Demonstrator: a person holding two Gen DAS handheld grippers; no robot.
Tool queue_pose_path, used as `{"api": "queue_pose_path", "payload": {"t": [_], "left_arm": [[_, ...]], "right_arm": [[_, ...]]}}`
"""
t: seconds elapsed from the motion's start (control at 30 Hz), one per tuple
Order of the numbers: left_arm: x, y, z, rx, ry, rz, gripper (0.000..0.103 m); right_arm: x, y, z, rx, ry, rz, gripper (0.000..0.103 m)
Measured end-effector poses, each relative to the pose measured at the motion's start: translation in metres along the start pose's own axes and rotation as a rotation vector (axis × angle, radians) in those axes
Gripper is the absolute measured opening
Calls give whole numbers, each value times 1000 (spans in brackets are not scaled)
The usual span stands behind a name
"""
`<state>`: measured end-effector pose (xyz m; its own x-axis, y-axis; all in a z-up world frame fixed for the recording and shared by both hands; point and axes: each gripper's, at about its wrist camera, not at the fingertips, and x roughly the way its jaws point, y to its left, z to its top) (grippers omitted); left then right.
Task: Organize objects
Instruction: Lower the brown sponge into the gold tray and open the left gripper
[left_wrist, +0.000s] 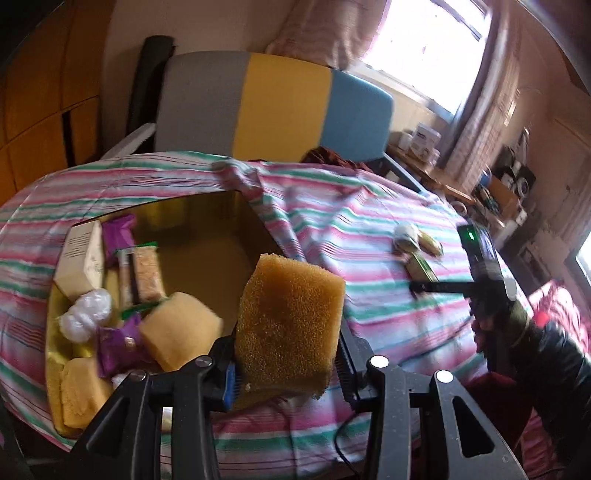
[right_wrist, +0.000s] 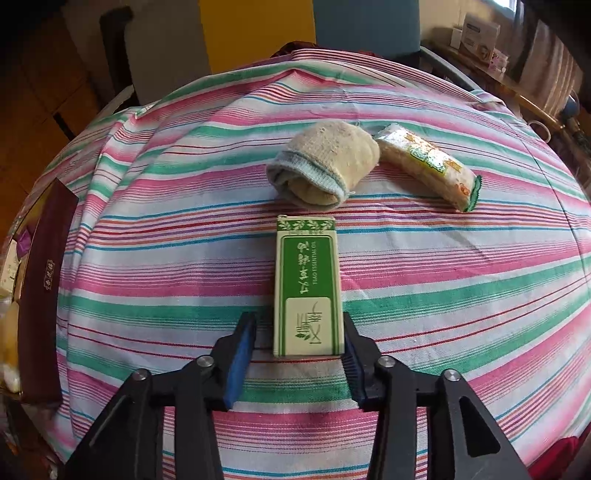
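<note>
A table draped in a pink, green and white striped cloth (right_wrist: 443, 280) fills both views.

Left wrist view: the left gripper (left_wrist: 286, 354) clamps a brown-yellow sponge (left_wrist: 290, 325) between its pads and holds it in the air, just beside the near right edge of an open gold-lined box (left_wrist: 207, 236). The box sits on the cloth and holds a cream carton (left_wrist: 79, 266), purple wrappers (left_wrist: 118, 232), a clear-wrapped snack bar with green ends (left_wrist: 142, 275), a white crumpled bag (left_wrist: 86, 314) and two yellow sponges (left_wrist: 177, 328). Any print on these is too small to read. Farther right, the right gripper (left_wrist: 421, 286) hangs low over the cloth, held by a hand in a dark sleeve (left_wrist: 554, 354).

Right wrist view: the right gripper (right_wrist: 299, 339) points steeply down, its jaws narrowly parted around the near end of a green and cream carton (right_wrist: 306, 288) that lies flat on the cloth. The right pad sits against the carton's edge; the blue left pad stands clear of it, with cloth showing between. The carton's label reads "TSAO ESSENTIAL OIL" beside Chinese characters. Beyond it lie a rolled beige sock (right_wrist: 325, 162) with a blue cuff and a wrapped cracker pack (right_wrist: 428, 166); the pack's print cannot be read. The box's dark red outer wall (right_wrist: 44, 273) shows at the far left.
</note>
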<state>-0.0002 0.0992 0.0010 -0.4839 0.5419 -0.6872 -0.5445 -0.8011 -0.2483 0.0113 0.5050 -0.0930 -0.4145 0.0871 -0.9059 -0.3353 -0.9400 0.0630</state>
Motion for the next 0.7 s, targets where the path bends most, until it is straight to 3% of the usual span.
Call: {"api": "queue_pose_path", "payload": {"t": [0.07, 0.2, 0.3, 0.4, 0.7], "left_arm": [[-4, 20, 6, -53, -14, 9, 42], [-12, 80, 22, -261, -41, 16, 42], [-15, 107, 31, -320, -54, 45, 42], [-2, 122, 45, -375, -45, 3, 42], [88, 111, 92, -249, 86, 54, 42]], "right_arm": [[1, 2, 0, -2, 0, -2, 48], [2, 4, 0, -6, 2, -5, 48], [2, 4, 0, -2, 3, -4, 48], [4, 7, 2, -1, 2, -2, 49], [5, 9, 3, -19, -1, -8, 49]]}}
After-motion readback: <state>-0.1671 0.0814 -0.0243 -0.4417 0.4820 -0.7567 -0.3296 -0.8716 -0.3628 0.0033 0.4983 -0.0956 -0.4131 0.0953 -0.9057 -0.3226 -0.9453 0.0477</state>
